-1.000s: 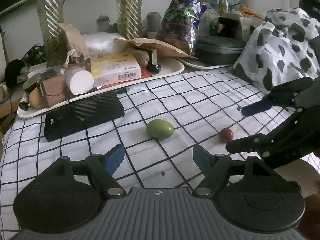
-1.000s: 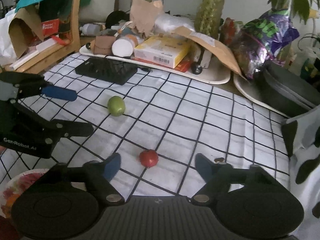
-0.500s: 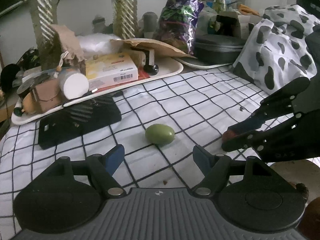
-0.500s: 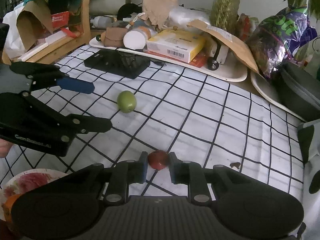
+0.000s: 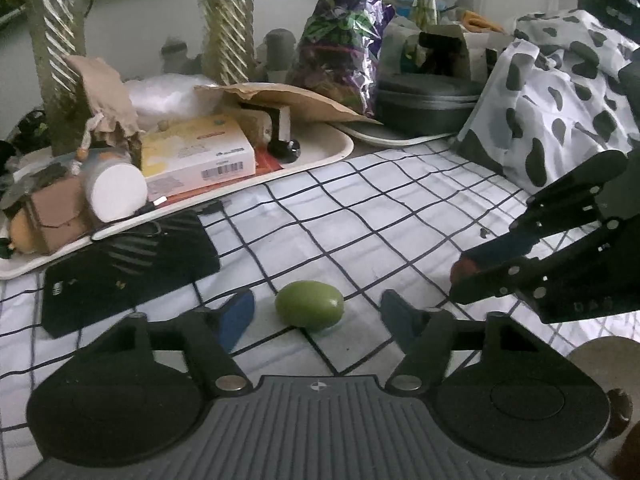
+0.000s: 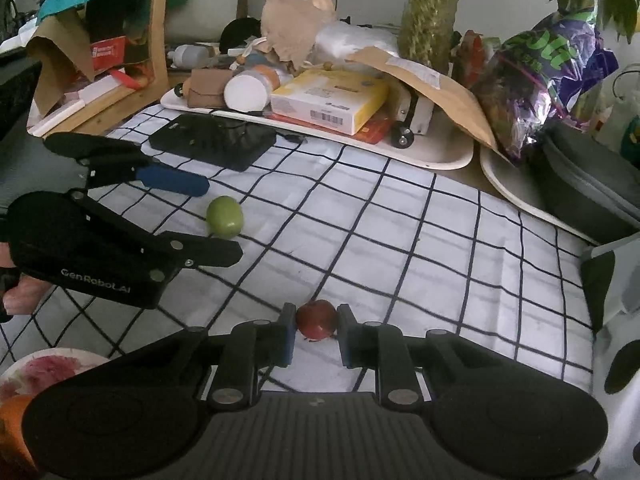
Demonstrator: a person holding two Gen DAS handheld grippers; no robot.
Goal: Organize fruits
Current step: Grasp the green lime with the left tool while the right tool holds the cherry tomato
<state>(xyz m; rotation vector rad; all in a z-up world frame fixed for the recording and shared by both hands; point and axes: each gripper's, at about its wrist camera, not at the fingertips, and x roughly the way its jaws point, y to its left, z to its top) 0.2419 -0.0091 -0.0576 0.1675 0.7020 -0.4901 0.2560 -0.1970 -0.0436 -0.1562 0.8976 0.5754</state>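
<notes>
The right gripper [image 6: 316,326] clamps the red fruit [image 6: 316,323]; the left gripper [image 5: 316,316] (jaws just closing) straddles the green fruit [image 5: 310,310] at twelve o'clock, untouched.

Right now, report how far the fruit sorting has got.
Done: an orange fruit already sits at the flowered plate.
In hand: the right gripper is shut on the red fruit, which is not visibly lifted off the checked cloth.
Left: the green fruit lies between the left gripper fingers, whose jaws have just been closing but do not touch it.
</notes>
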